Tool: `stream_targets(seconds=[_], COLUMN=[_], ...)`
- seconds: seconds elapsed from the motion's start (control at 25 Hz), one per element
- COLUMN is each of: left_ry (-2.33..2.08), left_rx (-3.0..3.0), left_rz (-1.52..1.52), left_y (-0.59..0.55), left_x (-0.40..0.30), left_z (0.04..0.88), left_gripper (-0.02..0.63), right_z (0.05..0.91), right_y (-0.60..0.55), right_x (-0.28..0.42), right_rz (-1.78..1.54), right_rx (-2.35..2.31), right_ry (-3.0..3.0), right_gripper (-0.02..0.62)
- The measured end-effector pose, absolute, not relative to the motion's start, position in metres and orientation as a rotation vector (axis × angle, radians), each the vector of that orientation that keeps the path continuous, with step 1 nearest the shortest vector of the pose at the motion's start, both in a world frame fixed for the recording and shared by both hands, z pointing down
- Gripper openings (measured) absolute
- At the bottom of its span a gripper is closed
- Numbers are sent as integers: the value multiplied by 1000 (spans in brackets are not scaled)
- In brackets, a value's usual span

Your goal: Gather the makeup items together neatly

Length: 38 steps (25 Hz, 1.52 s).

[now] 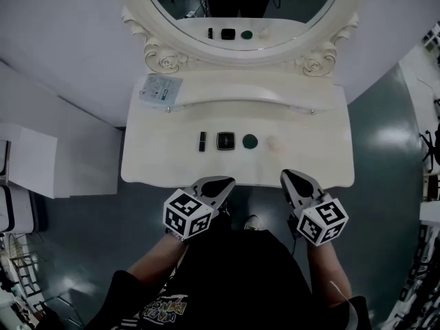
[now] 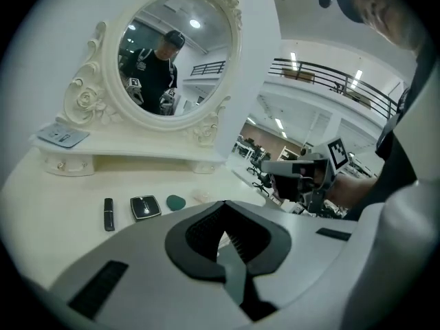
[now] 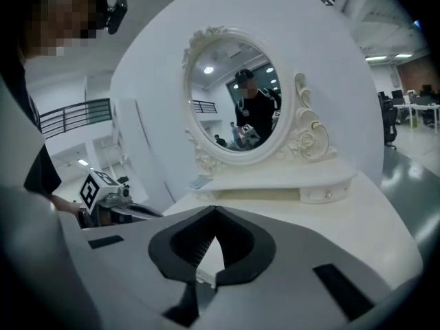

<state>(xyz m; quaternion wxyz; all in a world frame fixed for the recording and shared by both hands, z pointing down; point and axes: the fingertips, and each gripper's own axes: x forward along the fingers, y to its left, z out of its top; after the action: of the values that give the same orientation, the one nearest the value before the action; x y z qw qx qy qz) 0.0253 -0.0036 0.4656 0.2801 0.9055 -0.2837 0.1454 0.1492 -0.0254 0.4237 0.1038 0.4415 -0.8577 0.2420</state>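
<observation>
- While lipstick [image 1: 202, 141], compact [image 1: 225, 141] and green puff [image 1: 249, 141] line the frame's centre, left gripper [image 1: 220, 184] hangs below, jaws together, empty.
- Lower right: right gripper [image 1: 292, 177], jaws closed, empty.

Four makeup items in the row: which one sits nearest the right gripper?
The pale round one at the row's right end, beside the green one. The black compact and black tube lie further left, away from the right gripper.

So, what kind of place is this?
Probably a staged dressing corner inside a large office or lab hall: a white vanity table with an oval mirror, office chairs beyond, and a railed upper gallery.
</observation>
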Motion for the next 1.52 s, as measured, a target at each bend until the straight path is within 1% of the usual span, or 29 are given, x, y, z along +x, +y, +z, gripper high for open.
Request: stream_targets(seconds=[0.32, 0.68, 0.92, 1.24, 1.52], left_ry=[-894, -986, -957, -867, -755], left_rx=[2369, 2287, 2293, 2376, 2403], left_rz=[261, 254, 227, 263, 271], left_y=[69, 141, 148, 137, 131], left_x=[37, 29, 10, -38, -64], left_z=[429, 433, 426, 414, 418], left_gripper=[8, 8, 8, 8, 8], right_z=[390, 405, 402, 398, 407], right_y=[51, 111, 125, 130, 133], right_x=[135, 114, 88, 35, 6], right_rz=[686, 761, 748, 731, 807], right_rx=[1087, 919, 920, 1019, 1133], right_ry=[-2652, -2662, -2656, -2647, -2590], right_gripper=[29, 29, 29, 29, 29])
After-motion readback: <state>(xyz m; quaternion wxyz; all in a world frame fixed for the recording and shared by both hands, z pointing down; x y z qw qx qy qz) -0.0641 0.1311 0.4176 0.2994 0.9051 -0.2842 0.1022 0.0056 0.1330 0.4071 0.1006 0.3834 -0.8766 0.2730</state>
